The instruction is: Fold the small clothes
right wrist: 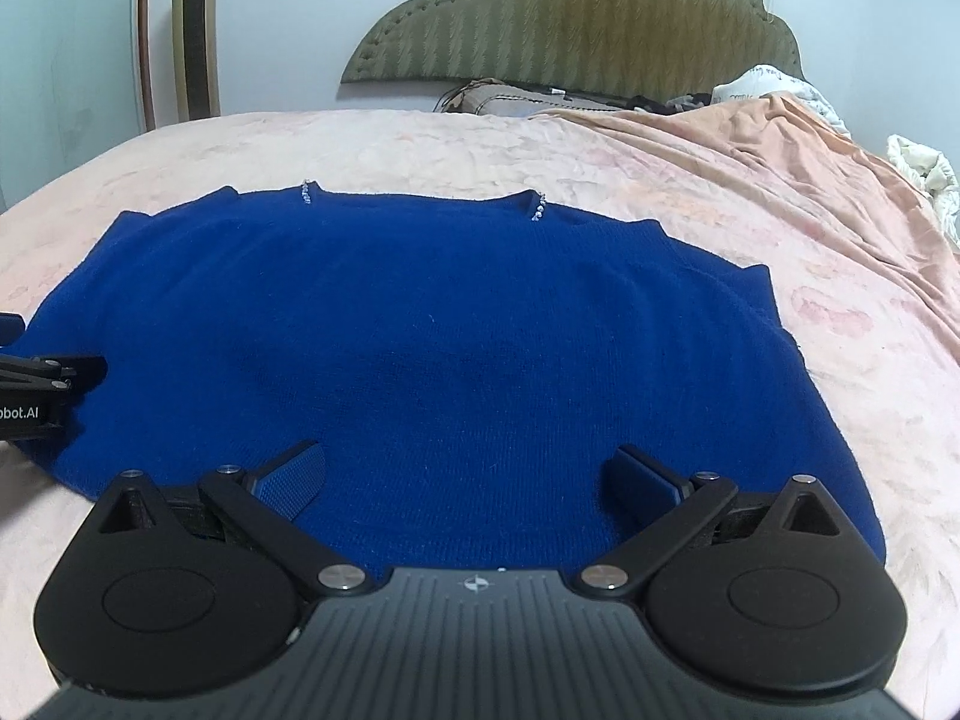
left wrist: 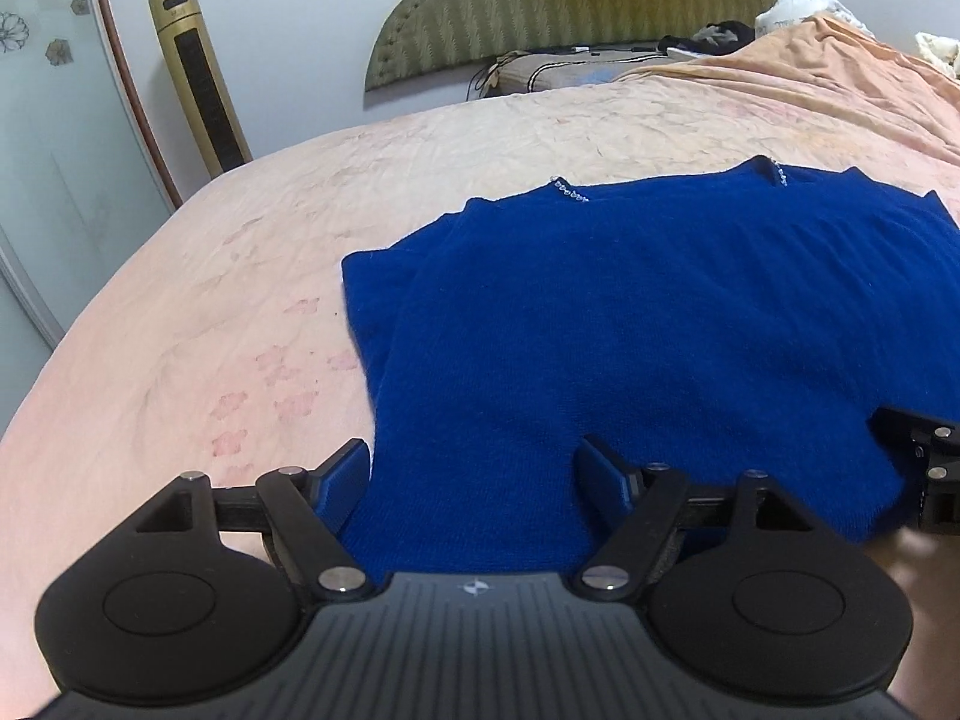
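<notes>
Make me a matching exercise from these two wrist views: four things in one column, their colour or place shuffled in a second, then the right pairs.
1. sweater
2. bed sheet
3. headboard
4. tower fan

A. gold, standing beside the bed
B. olive green, against the wall
C. deep blue, spread flat on the bed
D. pale pink with faint flowers

Pairs: 1-C, 2-D, 3-B, 4-A

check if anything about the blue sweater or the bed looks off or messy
Nothing is damaged. The blue sweater lies fairly flat on the pink sheet, sleeves apparently tucked in. The only untidy spot is the far right, where a peach blanket lies rumpled.
</notes>
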A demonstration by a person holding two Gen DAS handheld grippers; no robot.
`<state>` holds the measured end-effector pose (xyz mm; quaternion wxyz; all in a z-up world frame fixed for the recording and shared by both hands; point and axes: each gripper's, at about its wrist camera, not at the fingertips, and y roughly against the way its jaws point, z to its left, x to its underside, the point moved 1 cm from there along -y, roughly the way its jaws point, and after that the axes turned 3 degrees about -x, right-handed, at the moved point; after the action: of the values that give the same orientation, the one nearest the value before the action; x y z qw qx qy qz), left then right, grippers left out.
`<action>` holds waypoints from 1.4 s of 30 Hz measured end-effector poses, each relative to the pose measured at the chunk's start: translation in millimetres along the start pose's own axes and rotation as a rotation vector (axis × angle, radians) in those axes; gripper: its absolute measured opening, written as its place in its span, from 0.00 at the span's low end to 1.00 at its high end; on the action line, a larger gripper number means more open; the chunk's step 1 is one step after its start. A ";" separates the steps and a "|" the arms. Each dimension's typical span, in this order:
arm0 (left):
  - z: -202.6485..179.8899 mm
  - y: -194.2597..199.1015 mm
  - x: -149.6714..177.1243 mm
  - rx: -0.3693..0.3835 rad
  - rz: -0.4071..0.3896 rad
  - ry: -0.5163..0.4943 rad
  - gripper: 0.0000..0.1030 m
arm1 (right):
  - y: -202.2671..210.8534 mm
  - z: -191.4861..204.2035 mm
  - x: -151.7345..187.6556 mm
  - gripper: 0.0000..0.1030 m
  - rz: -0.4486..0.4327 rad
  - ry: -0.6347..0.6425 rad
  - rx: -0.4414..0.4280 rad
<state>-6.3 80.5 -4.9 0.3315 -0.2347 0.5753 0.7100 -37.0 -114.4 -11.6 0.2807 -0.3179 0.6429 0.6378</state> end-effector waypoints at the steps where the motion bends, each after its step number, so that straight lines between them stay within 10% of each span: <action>1: -0.2 0.2 0.3 -0.001 0.000 0.000 0.74 | -0.1 -0.2 0.4 1.00 0.000 -0.001 0.000; 42: -5.3 0.6 3.4 -0.039 -0.018 -0.026 0.78 | -0.3 -2.0 1.2 1.00 -0.001 -0.019 -0.011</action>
<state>-9.2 76.0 -8.2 0.3407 -0.2372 0.5546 0.7212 -37.4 -116.5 -12.7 0.2854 -0.3138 0.6367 0.6439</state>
